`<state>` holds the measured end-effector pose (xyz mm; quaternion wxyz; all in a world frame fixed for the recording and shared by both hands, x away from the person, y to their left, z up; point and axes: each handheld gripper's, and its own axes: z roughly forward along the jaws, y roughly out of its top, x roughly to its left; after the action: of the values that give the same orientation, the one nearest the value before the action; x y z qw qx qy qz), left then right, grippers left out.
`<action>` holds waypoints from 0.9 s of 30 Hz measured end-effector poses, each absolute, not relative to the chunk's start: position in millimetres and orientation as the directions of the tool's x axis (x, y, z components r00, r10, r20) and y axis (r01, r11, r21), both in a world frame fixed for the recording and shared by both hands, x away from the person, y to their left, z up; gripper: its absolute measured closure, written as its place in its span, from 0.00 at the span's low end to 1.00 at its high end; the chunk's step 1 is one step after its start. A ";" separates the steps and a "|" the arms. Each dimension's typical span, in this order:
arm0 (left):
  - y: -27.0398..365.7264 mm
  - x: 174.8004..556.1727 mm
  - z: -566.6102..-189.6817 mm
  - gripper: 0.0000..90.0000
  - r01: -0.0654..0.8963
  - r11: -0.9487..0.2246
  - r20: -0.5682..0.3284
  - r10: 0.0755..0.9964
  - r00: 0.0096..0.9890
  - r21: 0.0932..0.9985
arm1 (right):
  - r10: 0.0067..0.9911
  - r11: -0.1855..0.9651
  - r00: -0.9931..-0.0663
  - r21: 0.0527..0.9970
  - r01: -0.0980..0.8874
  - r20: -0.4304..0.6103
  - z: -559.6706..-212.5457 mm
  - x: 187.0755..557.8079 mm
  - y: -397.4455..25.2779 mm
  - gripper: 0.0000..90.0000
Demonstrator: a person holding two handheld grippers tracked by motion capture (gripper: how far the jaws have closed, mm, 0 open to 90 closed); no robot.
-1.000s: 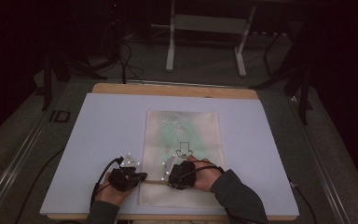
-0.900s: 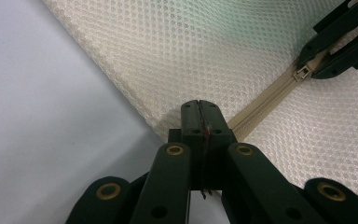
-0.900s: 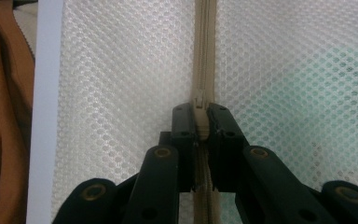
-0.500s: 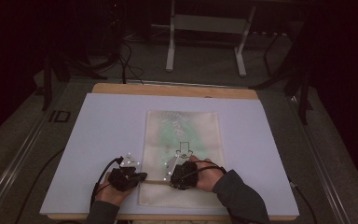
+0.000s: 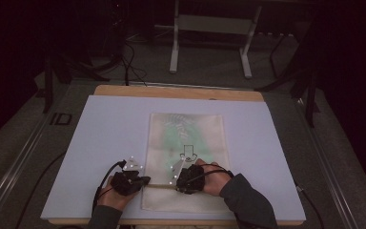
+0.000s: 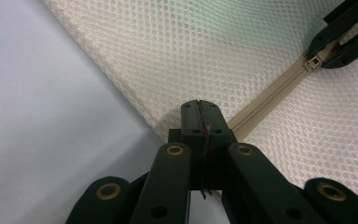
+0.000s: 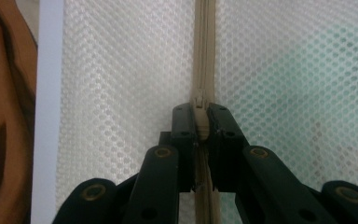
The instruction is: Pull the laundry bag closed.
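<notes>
The right claw is clamped on the zipper pull of the mesh bag, its jaws pressed to either side of the beige zipper tape. The left claw has its jaws together, pinching the bag's corner edge where the zipper ends. The bag lies flat on the white counter, near the person's edge, between both hands.
</notes>
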<state>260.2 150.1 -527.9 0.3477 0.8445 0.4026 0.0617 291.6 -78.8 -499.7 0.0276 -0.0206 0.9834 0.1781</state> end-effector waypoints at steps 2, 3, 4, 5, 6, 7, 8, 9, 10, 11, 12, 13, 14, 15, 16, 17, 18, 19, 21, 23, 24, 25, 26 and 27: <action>150.0 260.2 -527.8 1.00 0.637 -0.435 -0.175 0.723 0.668 0.637 | -0.029 0.934 -0.998 0.353 -0.048 -0.059 -499.5 291.6 -79.4 0.92; 150.0 260.1 -527.8 1.00 0.637 -0.435 -0.175 0.723 0.668 0.637 | -0.029 0.935 -0.998 0.352 -0.048 -0.059 -499.6 291.5 -79.3 0.92; 150.0 260.1 -527.8 1.00 0.636 -0.435 -0.174 0.723 0.668 0.637 | -0.029 0.935 -0.998 0.352 -0.048 -0.059 -499.6 291.5 -79.3 0.92; 150.0 260.1 -527.7 1.00 0.636 -0.436 -0.173 0.723 0.669 0.636 | -0.029 0.935 -0.998 0.352 -0.048 -0.059 -499.5 291.5 -79.3 0.92; 150.1 260.2 -527.7 1.00 0.636 -0.437 -0.173 0.723 0.669 0.636 | -0.029 0.934 -0.998 0.353 -0.048 -0.059 -499.5 291.4 -79.3 0.92; 150.1 260.2 -527.8 1.00 0.637 -0.435 -0.175 0.723 0.669 0.637 | -0.029 0.934 -0.998 0.353 -0.048 -0.058 -499.2 291.4 -79.3 0.92; 150.1 260.2 -527.8 1.00 0.636 -0.436 -0.175 0.722 0.669 0.637 | -0.030 0.935 -0.998 0.350 -0.048 -0.058 -499.2 291.5 -79.3 0.92; 150.1 260.2 -527.7 1.00 0.636 -0.438 -0.173 0.722 0.670 0.636 | -0.031 0.935 -0.998 0.351 -0.050 -0.059 -498.7 291.6 -80.2 0.92; 150.1 260.2 -527.7 1.00 0.636 -0.438 -0.173 0.722 0.670 0.636 | -0.031 0.935 -0.998 0.351 -0.050 -0.059 -498.7 291.6 -80.2 0.92; 150.1 260.2 -527.7 1.00 0.636 -0.437 -0.173 0.723 0.669 0.636 | -0.034 0.937 -0.998 0.345 -0.053 -0.060 -498.8 291.7 -80.9 0.92; 150.1 260.2 -527.7 1.00 0.636 -0.437 -0.173 0.723 0.669 0.636 | -0.034 0.937 -0.998 0.345 -0.053 -0.060 -498.8 291.7 -80.9 0.92; 150.0 260.2 -527.5 1.00 0.636 -0.439 -0.172 0.722 0.670 0.635 | -0.029 0.936 -0.998 0.349 -0.047 -0.058 -498.5 291.8 -82.5 0.92; 150.0 260.2 -527.5 1.00 0.636 -0.439 -0.172 0.722 0.670 0.635 | -0.029 0.936 -0.998 0.349 -0.047 -0.058 -498.5 291.8 -82.5 0.92; 150.0 260.2 -527.6 1.00 0.636 -0.437 -0.173 0.723 0.669 0.636 | -0.028 0.938 -0.998 0.345 -0.047 -0.059 -498.7 291.5 -83.7 0.92; 150.0 260.2 -527.7 1.00 0.636 -0.437 -0.173 0.722 0.669 0.636 | -0.028 0.938 -0.998 0.345 -0.047 -0.059 -498.7 291.5 -83.7 0.92; 150.0 260.2 -527.6 1.00 0.636 -0.437 -0.173 0.722 0.669 0.635 | -0.027 0.936 -0.998 0.348 -0.045 -0.057 -498.4 291.7 -84.5 0.92; 150.0 260.2 -527.6 1.00 0.636 -0.437 -0.173 0.723 0.669 0.636 | -0.028 0.938 -0.998 0.344 -0.046 -0.058 -498.6 291.8 -85.0 0.92; 150.0 260.2 -527.6 1.00 0.636 -0.438 -0.172 0.722 0.670 0.635 | -0.028 0.939 -0.998 0.342 -0.046 -0.058 -498.7 291.9 -85.6 0.92; 150.0 260.2 -527.6 1.00 0.636 -0.438 -0.172 0.723 0.670 0.635 | -0.023 0.939 -0.998 0.341 -0.040 -0.056 -498.2 291.8 -87.0 0.92; 150.0 260.2 -527.6 1.00 0.637 -0.437 -0.173 0.723 0.669 0.635 | -0.020 0.938 -0.998 0.345 -0.038 -0.054 -498.2 292.1 -88.7 0.92; 150.0 260.2 -527.6 1.00 0.637 -0.437 -0.173 0.723 0.669 0.635 | -0.020 0.938 -0.998 0.345 -0.038 -0.054 -498.2 292.1 -88.7 0.92; 150.0 260.2 -527.5 1.00 0.636 -0.440 -0.171 0.722 0.670 0.634 | -0.020 0.939 -0.998 0.341 -0.037 -0.053 -498.0 292.1 -89.8 0.92; 149.9 260.1 -527.5 1.00 0.636 -0.439 -0.171 0.723 0.670 0.634 | -0.020 0.939 -0.998 0.341 -0.037 -0.053 -498.0 292.1 -89.8 0.92; 149.9 260.1 -527.4 1.00 0.636 -0.439 -0.171 0.723 0.670 0.634 | -0.022 0.940 -0.998 0.340 -0.040 -0.055 -498.1 292.2 -90.3 0.92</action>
<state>260.1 149.9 -527.4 0.3450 0.8460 0.4016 0.0627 292.2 -90.3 -498.1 0.0250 -0.0157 0.9845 0.1731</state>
